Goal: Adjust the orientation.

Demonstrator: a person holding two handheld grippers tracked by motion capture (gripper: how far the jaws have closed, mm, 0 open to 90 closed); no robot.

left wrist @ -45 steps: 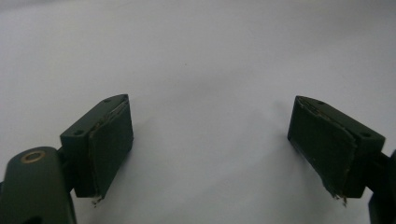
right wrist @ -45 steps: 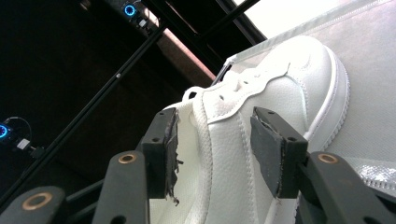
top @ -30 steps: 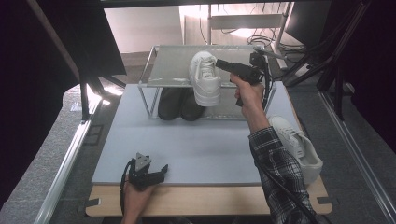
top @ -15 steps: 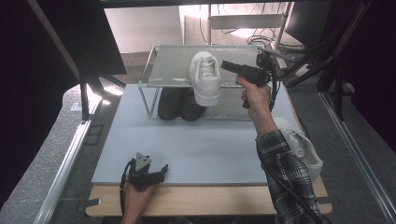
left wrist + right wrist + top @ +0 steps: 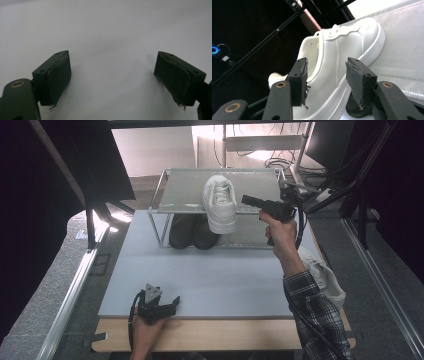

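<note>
white sneaker sits on the top shelf of a two-tier metal rack at the far end of the desk, toe toward the person and overhanging the front edge of that shelf. a pair of dark shoes stands on the lower tier right under it. a second white sneaker lies at the right edge of the desk, beside the plaid sleeve, not on the rack

right hand-held gripper is up at shelf height just to the right of the racked sneaker, pointing left at it. in the right gripper view the jaws stand about half open with the sneaker's side behind the gap; pads look clear of it, nothing clamped, so reading this as not holding

left hand-held gripper rests low at the near edge of the desk, well apart from the rack. left gripper view has both pads spread wide over bare grey surface, empty

progress guess: looks like shoes going onto the rack. one white sneaker is up, though it hangs off the front and may want nudging back. its mate on the right side of the desk is untouched and not yet placed, so roughly half of the white pair is done
</note>
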